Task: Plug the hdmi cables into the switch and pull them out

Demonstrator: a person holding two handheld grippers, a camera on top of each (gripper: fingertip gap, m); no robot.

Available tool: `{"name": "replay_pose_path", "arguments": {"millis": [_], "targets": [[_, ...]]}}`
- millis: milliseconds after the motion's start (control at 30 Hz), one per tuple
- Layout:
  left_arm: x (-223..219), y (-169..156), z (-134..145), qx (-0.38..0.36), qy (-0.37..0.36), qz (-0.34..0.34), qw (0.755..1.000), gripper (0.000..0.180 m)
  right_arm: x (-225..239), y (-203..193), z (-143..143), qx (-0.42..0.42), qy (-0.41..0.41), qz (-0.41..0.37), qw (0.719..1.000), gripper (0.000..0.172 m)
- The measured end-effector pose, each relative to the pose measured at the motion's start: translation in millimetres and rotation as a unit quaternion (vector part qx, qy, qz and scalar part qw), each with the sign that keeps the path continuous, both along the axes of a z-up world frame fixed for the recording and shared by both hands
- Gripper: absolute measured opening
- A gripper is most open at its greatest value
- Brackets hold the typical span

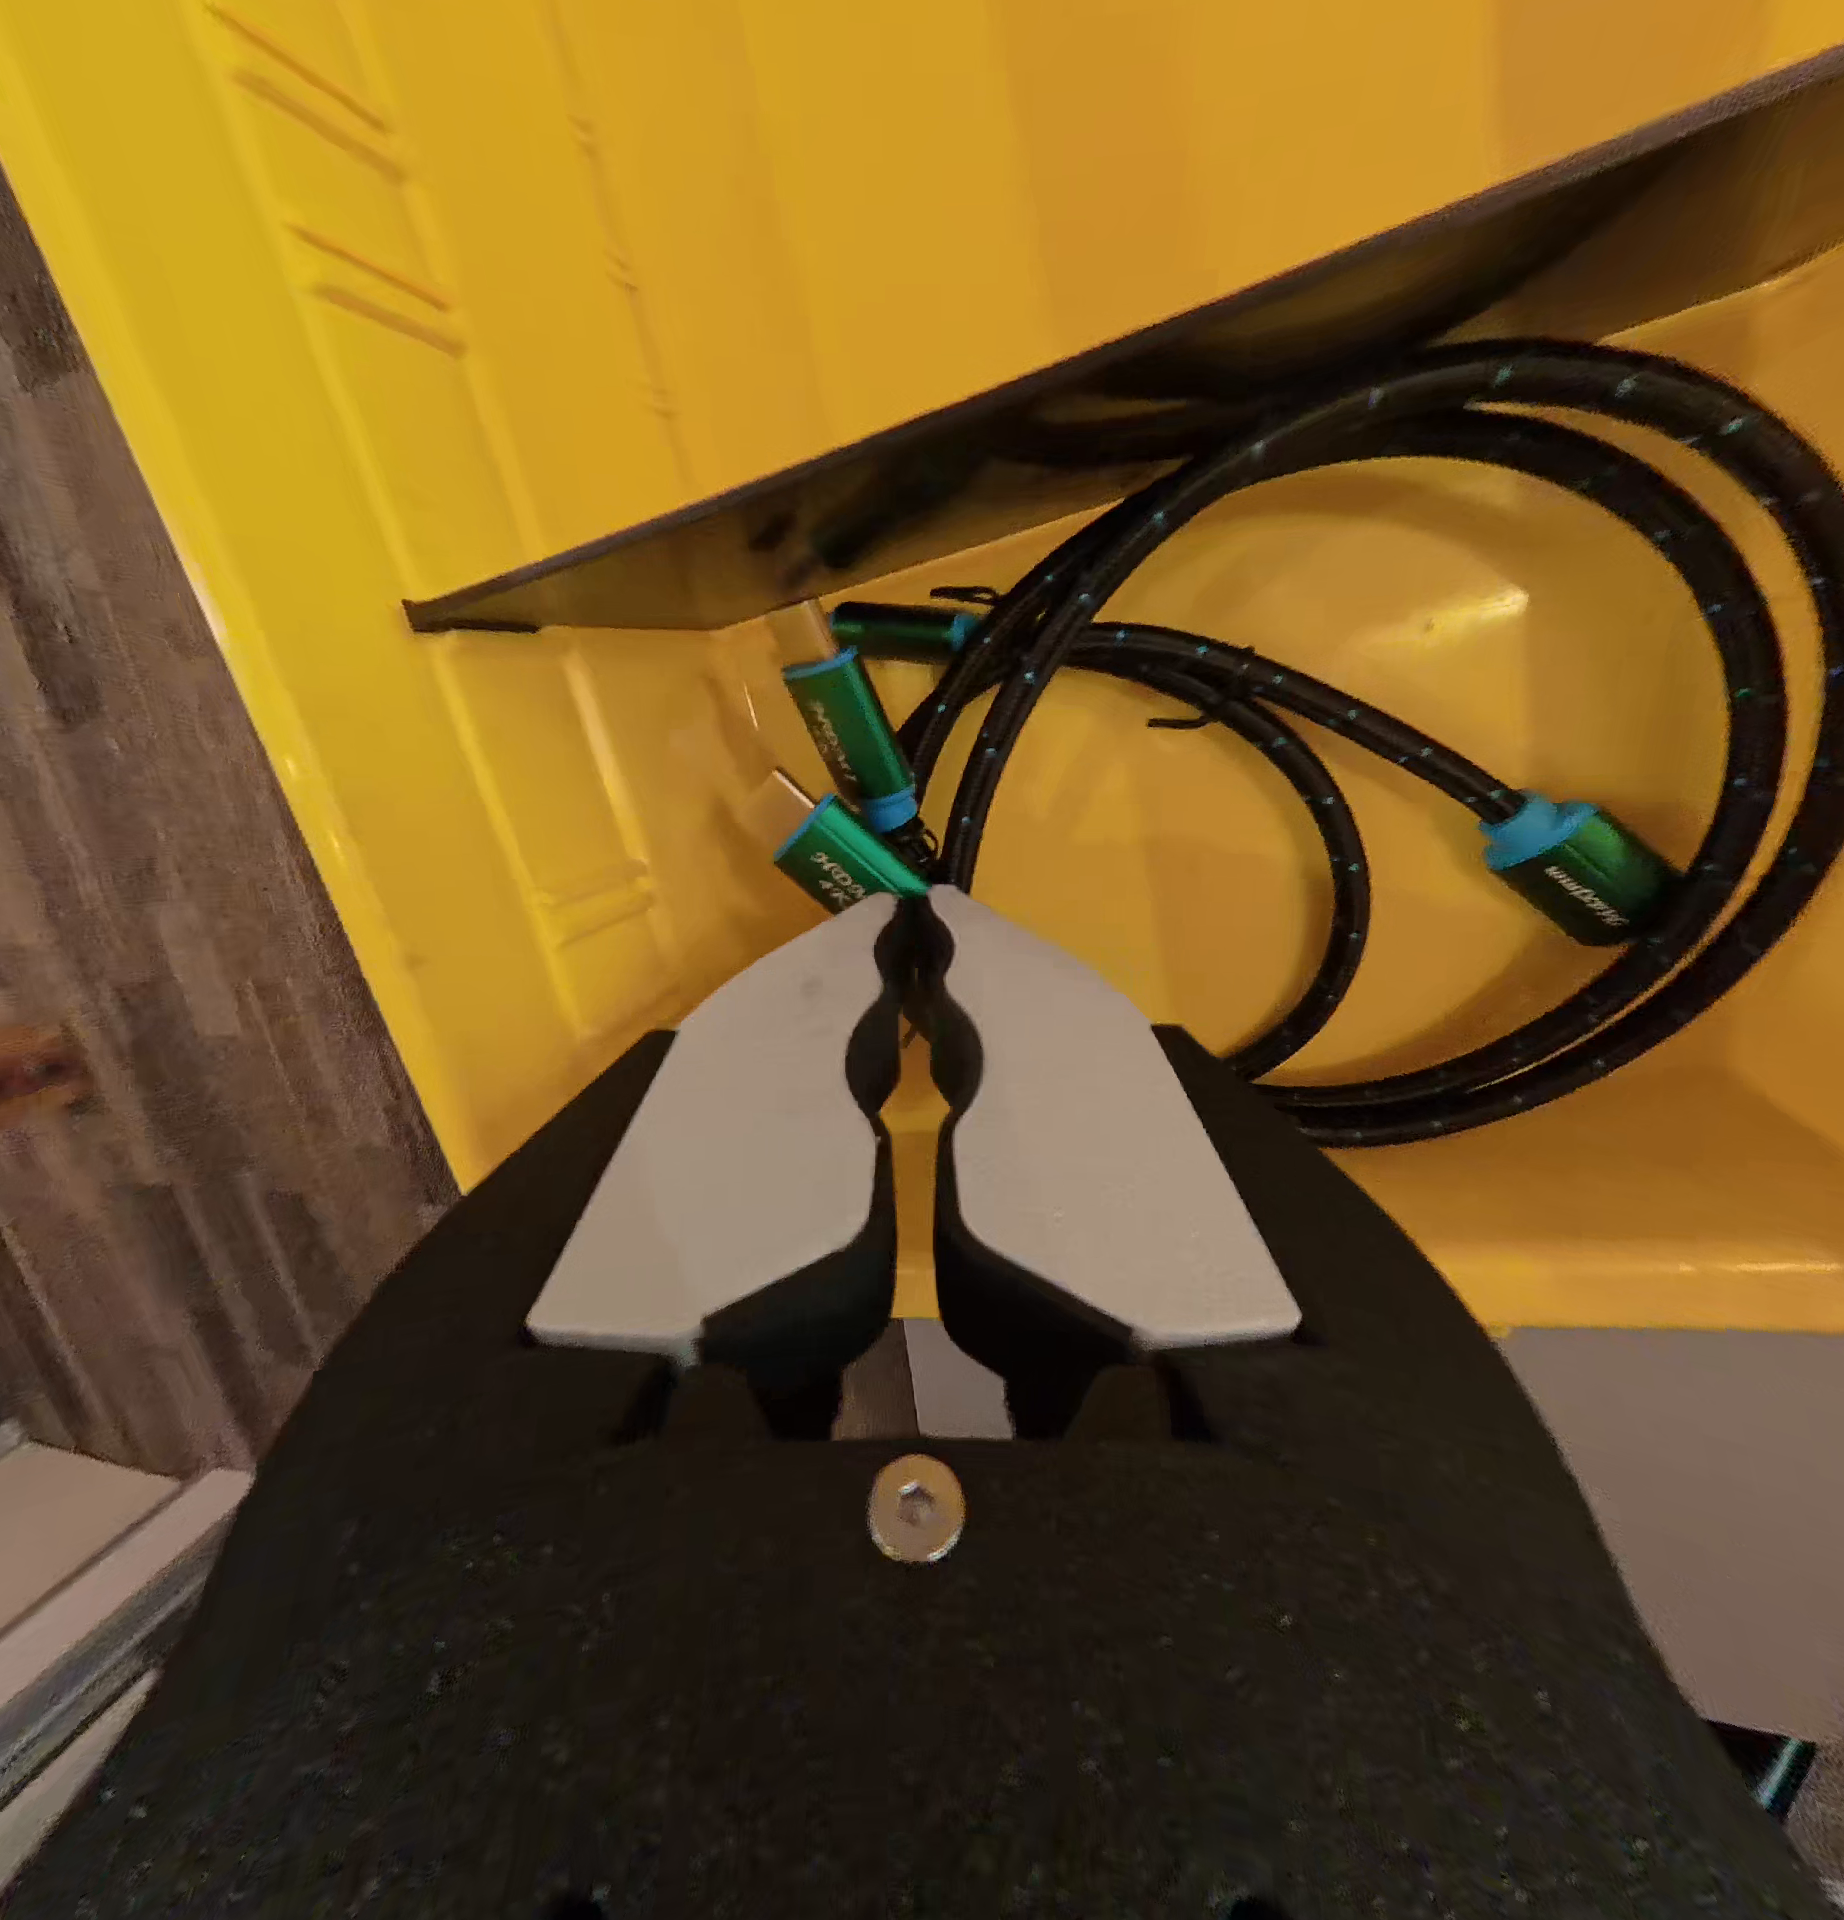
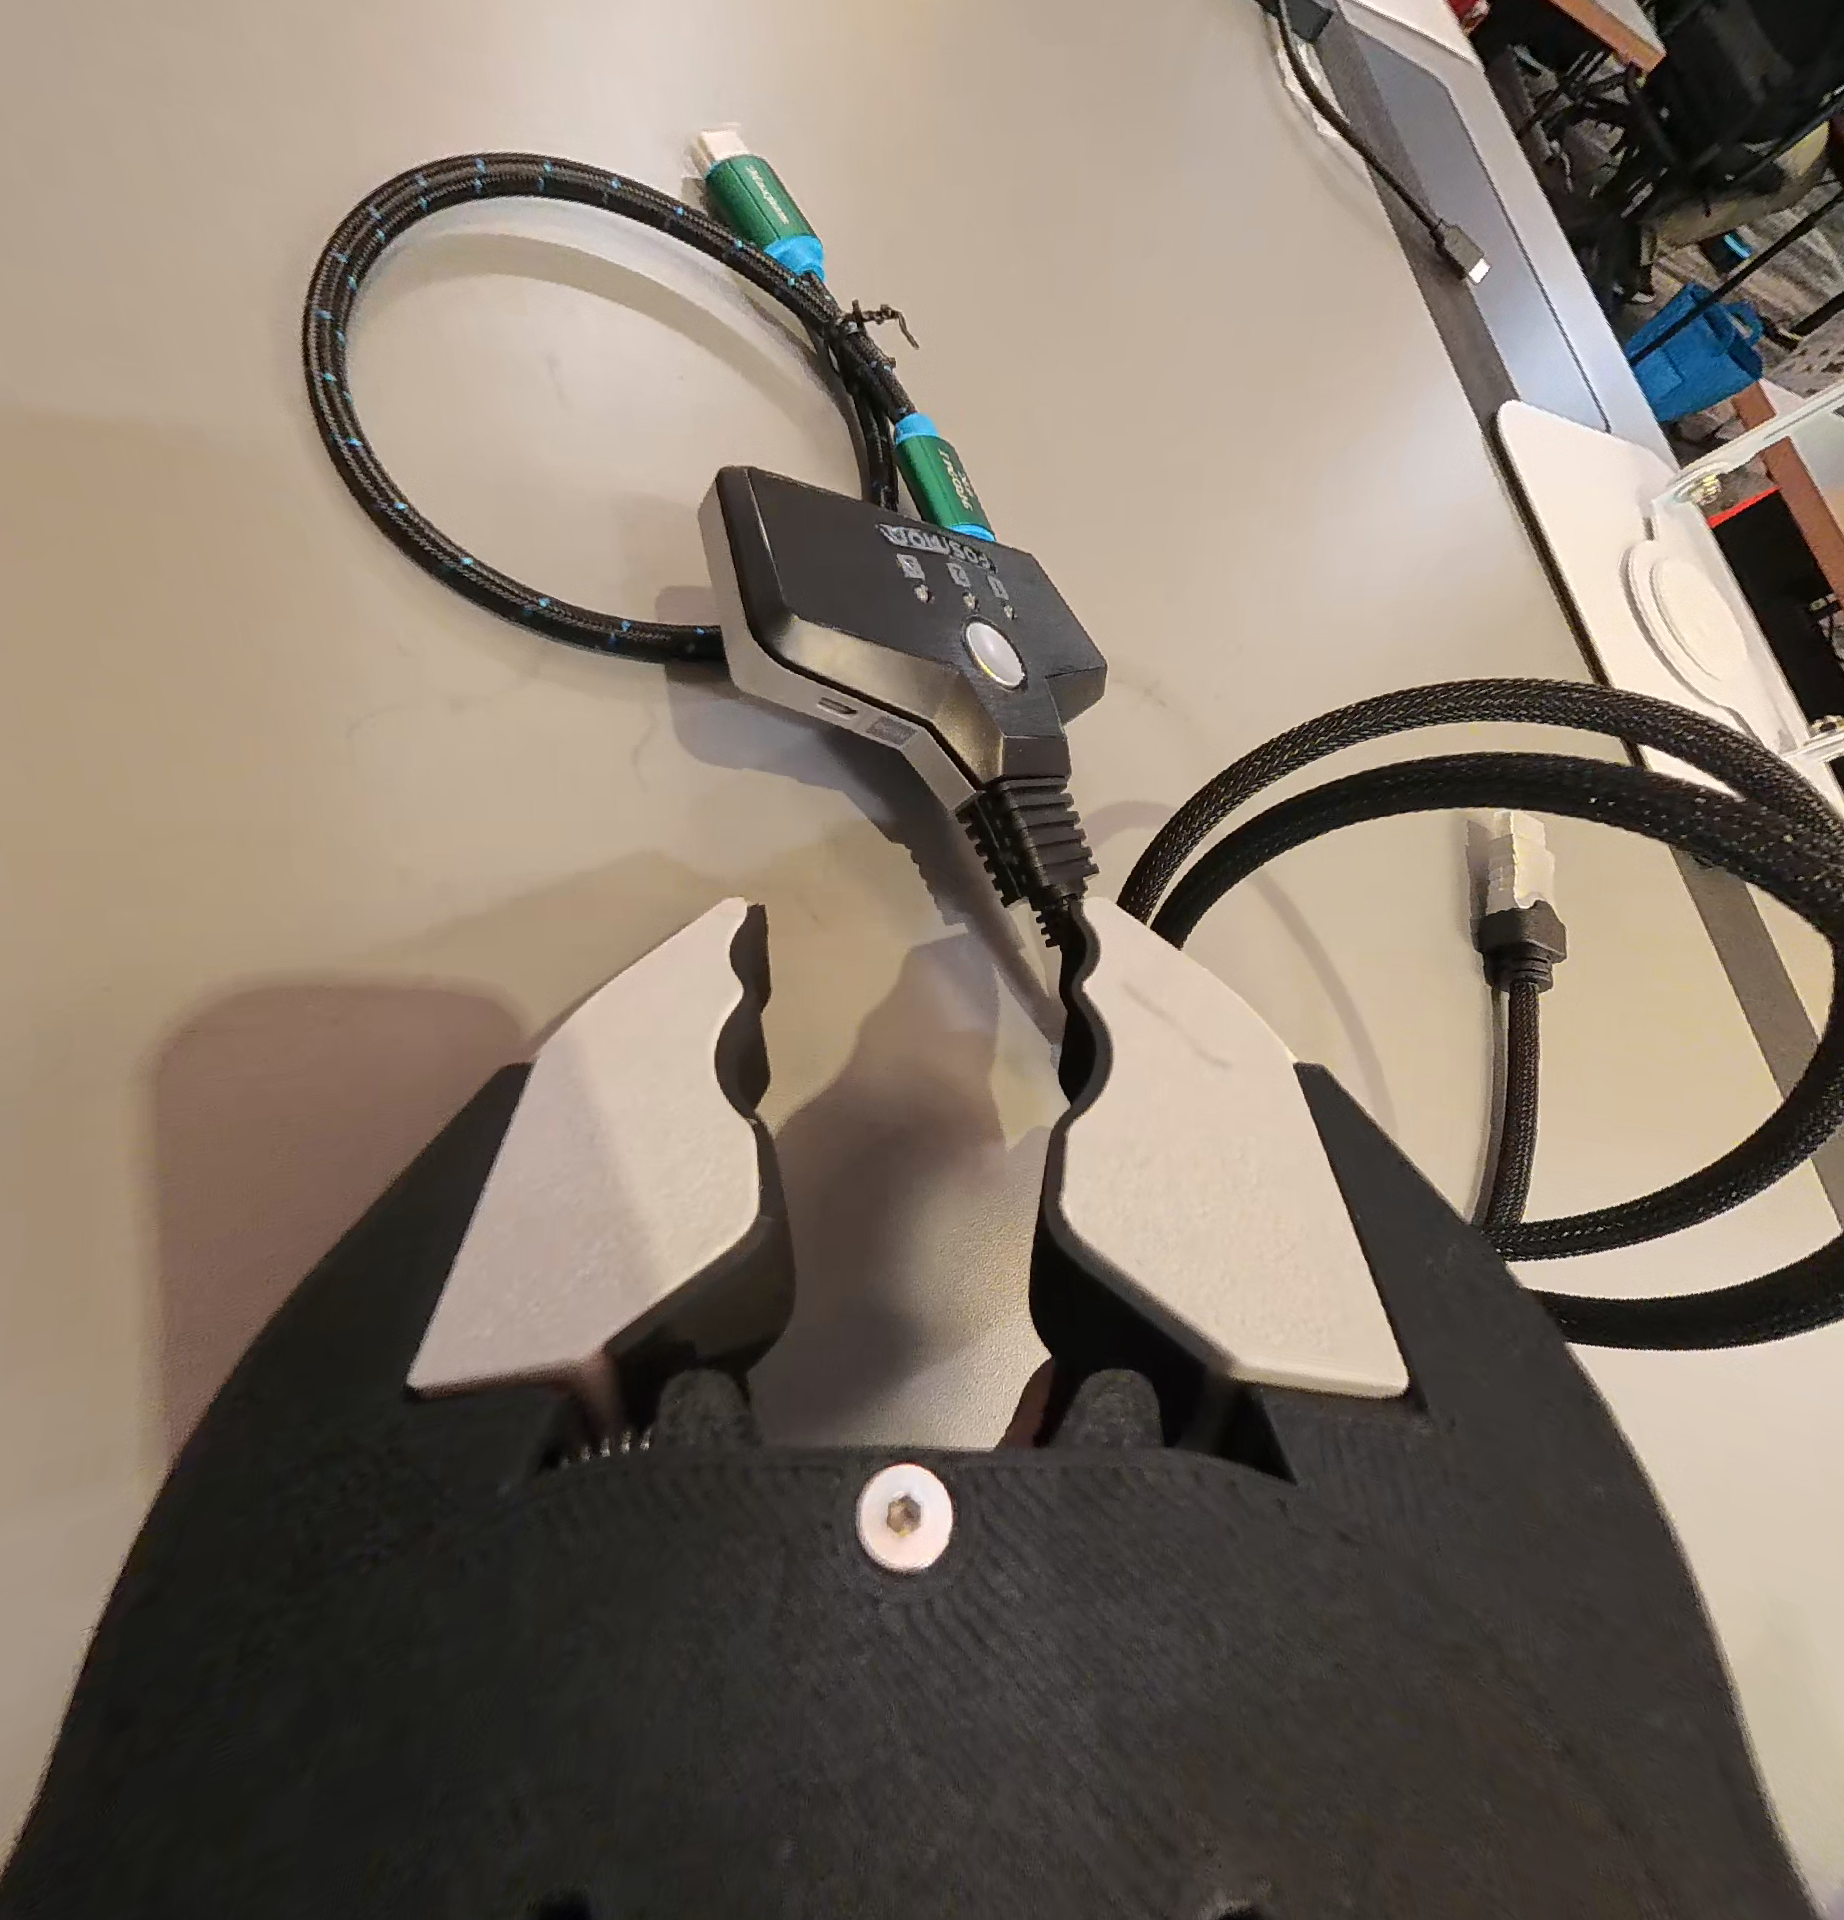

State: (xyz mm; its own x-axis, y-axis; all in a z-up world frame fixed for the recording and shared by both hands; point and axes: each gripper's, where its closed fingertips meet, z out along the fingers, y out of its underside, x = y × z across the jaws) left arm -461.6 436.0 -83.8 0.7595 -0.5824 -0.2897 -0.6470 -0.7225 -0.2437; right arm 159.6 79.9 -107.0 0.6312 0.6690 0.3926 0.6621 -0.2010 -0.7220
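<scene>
The left gripper point(image 1: 913, 909) stands clenched on a black braided cable point(image 1: 1344, 904) just behind one of its green plugs point(image 1: 845, 868), inside a yellow bin point(image 1: 482, 416) under a tilted dark board point(image 1: 1105, 416); the coil looks light, limp and grippy, best taken near a plug. On the table point(image 2: 274, 831) the right gripper point(image 2: 923, 920) stands released, its right finger point(image 2: 1157, 997) touching the ribbed collar point(image 2: 1032, 836) of a rigid black switch box point(image 2: 897, 613). Plugs and box carry printed lettering, left unquoted.
</scene>
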Motion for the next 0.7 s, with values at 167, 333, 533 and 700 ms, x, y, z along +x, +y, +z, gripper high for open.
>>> {"name": "replay_pose_path", "arguments": {"millis": [167,333,533,700], "targets": [[-6,0,2,0.008,0.005,0.019,1.0,0.016,-1,-1,0,0.002,-0.002,0.005,1.0,0.052],[-11,-5,-17,-0.034,0.022,0.023,0.999,0.026,-2,-2,0,0.008,-0.006,0.009,1.0,0.049],[-9,-3,-3,-0.004,0.016,0.013,1.0,0.021,-2,-2,1,0.011,-0.008,0.009,1.0,0.048],[-1,-3,36,0.069,0.046,-0.025,0.996,0.02,-2,-2,1,0.01,-0.008,0.009,1.0,0.048]]}}
